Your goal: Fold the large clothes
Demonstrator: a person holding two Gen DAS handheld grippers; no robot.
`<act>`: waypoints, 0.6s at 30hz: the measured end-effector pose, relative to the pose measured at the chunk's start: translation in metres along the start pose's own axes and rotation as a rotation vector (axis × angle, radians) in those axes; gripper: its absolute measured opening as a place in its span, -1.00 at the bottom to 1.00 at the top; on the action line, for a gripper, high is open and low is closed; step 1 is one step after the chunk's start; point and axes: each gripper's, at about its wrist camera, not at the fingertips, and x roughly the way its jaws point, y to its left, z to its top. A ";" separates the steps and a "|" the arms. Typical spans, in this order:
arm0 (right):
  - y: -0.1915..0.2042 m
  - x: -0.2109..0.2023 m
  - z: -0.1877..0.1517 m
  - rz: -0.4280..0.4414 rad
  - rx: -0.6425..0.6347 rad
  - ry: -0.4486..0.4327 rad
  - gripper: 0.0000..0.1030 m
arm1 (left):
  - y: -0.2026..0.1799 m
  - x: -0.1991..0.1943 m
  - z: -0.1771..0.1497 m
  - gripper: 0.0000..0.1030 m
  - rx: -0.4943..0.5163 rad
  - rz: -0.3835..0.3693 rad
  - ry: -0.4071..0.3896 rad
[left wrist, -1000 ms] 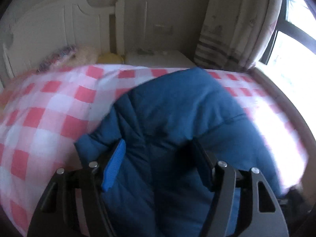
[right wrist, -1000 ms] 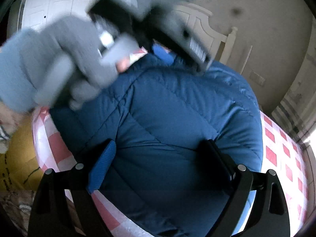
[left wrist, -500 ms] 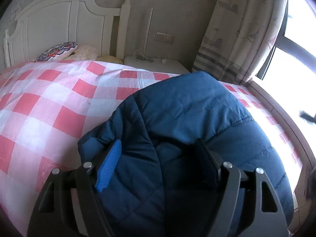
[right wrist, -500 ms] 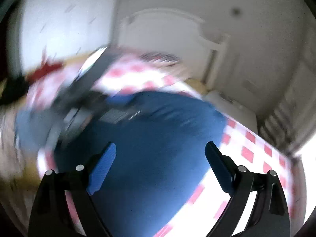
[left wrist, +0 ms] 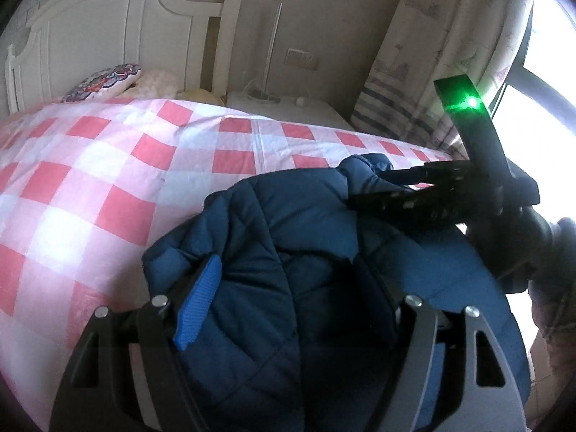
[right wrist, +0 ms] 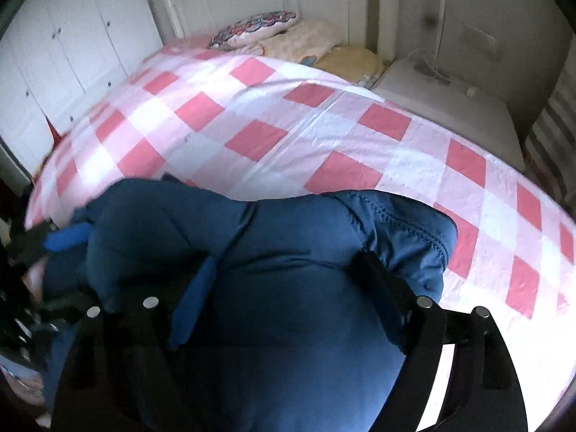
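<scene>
With the blue padded jacket (left wrist: 324, 270) bunching at the lower centre of the checked bed (left wrist: 108, 187), the left gripper (left wrist: 295, 298) is straddling a thick fold, jaws wide, and the right gripper (right wrist: 288, 288) has just been closing around the far edge, grip uncertain, so slippery padding is likely sliding free.

I see a quilted, matt navy-blue padded cloth jacket (left wrist: 324, 252) lying on a smooth, faintly shiny pink-and-white checked cloth bedspread (left wrist: 108, 187); behind the bedspread stands a painted white wooden headboard (left wrist: 108, 25) with a satin finish.
</scene>
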 end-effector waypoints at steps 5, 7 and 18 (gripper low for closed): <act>-0.001 0.005 -0.005 -0.025 0.004 -0.019 0.52 | 0.003 -0.028 0.010 0.44 -0.061 0.089 -0.059; -0.002 0.003 -0.004 -0.036 0.002 -0.021 0.52 | 0.002 -0.008 0.004 0.46 -0.033 0.131 0.021; 0.031 -0.050 0.031 -0.100 -0.049 -0.092 0.56 | 0.003 0.002 -0.011 0.60 -0.002 0.190 -0.002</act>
